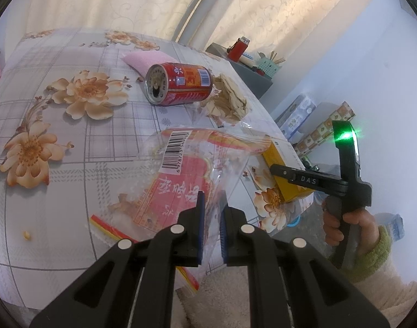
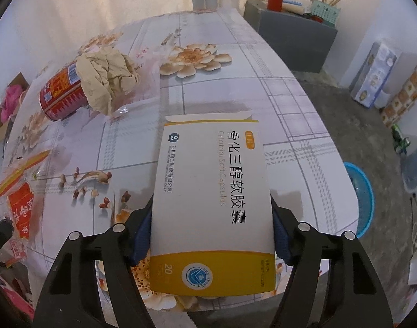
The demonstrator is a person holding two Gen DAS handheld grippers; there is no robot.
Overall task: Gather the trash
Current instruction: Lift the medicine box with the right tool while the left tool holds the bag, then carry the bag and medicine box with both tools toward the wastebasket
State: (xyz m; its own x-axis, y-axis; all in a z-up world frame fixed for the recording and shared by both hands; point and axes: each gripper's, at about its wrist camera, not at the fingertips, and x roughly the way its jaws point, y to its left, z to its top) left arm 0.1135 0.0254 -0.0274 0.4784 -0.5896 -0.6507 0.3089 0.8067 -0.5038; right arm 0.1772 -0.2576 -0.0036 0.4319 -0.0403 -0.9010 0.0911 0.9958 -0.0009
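Here, left gripper [image 1: 211, 207] pinched shut on a clear plastic bag [image 1: 197, 164], right gripper [image 2: 211, 235] clamping a medicine box [image 2: 211, 191], can [image 2: 62, 95] and crumpled paper [image 2: 107, 79] lying beyond on the table [image 2: 235, 63].

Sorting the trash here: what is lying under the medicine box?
Under the medicine box only the flowered tablecloth shows around it. Whatever lies directly beneath is covered.

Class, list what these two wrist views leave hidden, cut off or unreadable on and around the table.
- Left wrist view: most of the medicine box is hidden by the plastic bag and right gripper.
- Right wrist view: the can mouth is hidden behind crumpled paper.
- Right wrist view: the blue basin is partly hidden by the table.
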